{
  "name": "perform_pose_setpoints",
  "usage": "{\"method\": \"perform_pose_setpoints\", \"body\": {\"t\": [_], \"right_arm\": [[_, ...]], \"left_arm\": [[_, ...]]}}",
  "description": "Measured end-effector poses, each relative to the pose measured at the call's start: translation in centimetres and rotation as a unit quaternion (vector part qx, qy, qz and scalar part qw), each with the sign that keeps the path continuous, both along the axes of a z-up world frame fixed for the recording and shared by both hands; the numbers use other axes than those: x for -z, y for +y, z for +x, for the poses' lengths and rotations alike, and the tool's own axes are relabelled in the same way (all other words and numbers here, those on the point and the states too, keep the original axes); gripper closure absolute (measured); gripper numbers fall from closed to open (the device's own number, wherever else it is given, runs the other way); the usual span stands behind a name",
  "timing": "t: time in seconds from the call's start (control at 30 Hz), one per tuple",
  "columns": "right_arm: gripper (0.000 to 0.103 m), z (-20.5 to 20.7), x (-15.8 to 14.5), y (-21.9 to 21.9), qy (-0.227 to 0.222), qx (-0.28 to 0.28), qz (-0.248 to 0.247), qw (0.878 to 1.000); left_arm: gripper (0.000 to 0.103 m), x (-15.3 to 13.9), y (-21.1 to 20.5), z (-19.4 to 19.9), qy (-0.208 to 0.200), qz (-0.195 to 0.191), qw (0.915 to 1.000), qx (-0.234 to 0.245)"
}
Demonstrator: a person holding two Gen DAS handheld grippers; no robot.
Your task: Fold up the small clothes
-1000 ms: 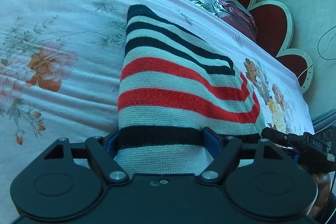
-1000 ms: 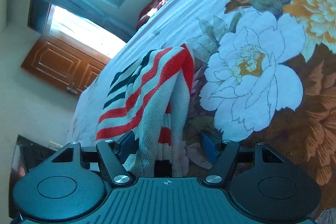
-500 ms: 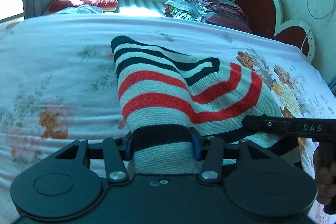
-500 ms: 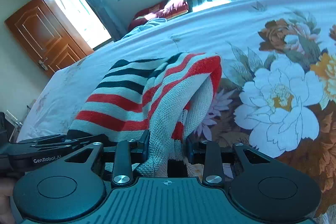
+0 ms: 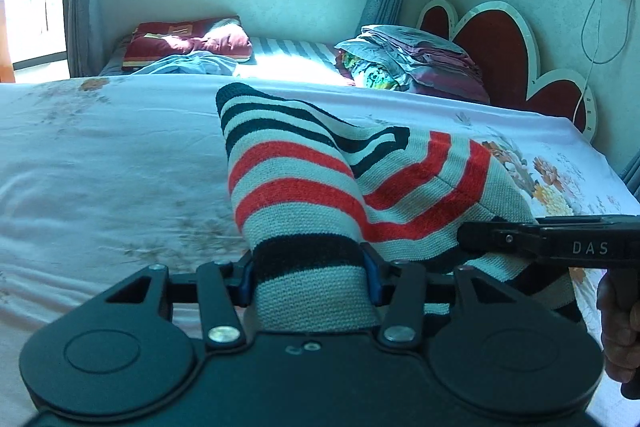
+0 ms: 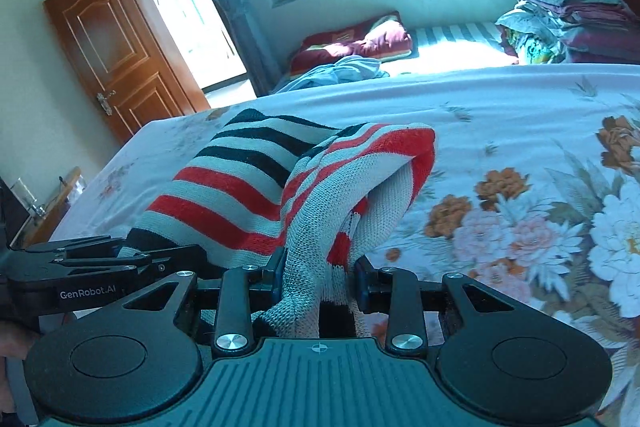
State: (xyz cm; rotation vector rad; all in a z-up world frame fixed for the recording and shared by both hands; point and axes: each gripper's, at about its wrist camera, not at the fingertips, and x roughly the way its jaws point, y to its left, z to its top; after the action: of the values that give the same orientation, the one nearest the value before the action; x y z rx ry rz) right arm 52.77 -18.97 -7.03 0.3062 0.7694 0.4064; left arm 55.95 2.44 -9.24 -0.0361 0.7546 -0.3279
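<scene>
Striped sweater (image 5: pixel 304 187) stretches from our left fingers (image 5: pixel 308 275) and right fingers (image 6: pixel 316 283), both pinching it, up to the bed (image 5: pixel 100 155).

Striped sweater (image 5: pixel 304 195) — coarse knit; door (image 6: pixel 120 59) — glossy wood.

The left gripper (image 5: pixel 308 277) is matte black, with two round discs at 7 and 5 o'clock of its view, triangular cut-outs in its link arms, silver screw heads and blue-edged pads (image 5: pixel 245 277). The right gripper (image 6: pixel 316 277) has the same black linkage and silver screws, with a ribbed teal-grey plate at 6 o'clock bearing a small crosshair mark. Seen from the side, one tool reads "DAS" in pale letters at 3 o'clock, the other "GenRobot.AI" at 9 o'clock.
</scene>
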Motion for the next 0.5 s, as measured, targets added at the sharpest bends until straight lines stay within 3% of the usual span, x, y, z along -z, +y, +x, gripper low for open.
{"method": "perform_pose_setpoints", "body": {"t": [0.23, 0.5], "right_arm": [[0.07, 0.6, 1.9, 7.8, 0.012, -0.01, 0.007, 1.0], [0.07, 1.4, 3.1, 11.5, 0.02, -0.011, 0.006, 1.0]], "left_arm": [[0.056, 0.9, 7.2, -0.2, 0.008, 0.002, 0.9999, -0.014], [0.056, 2.2, 11.2, -0.4, 0.007, -0.013, 0.9997, -0.018]]}}
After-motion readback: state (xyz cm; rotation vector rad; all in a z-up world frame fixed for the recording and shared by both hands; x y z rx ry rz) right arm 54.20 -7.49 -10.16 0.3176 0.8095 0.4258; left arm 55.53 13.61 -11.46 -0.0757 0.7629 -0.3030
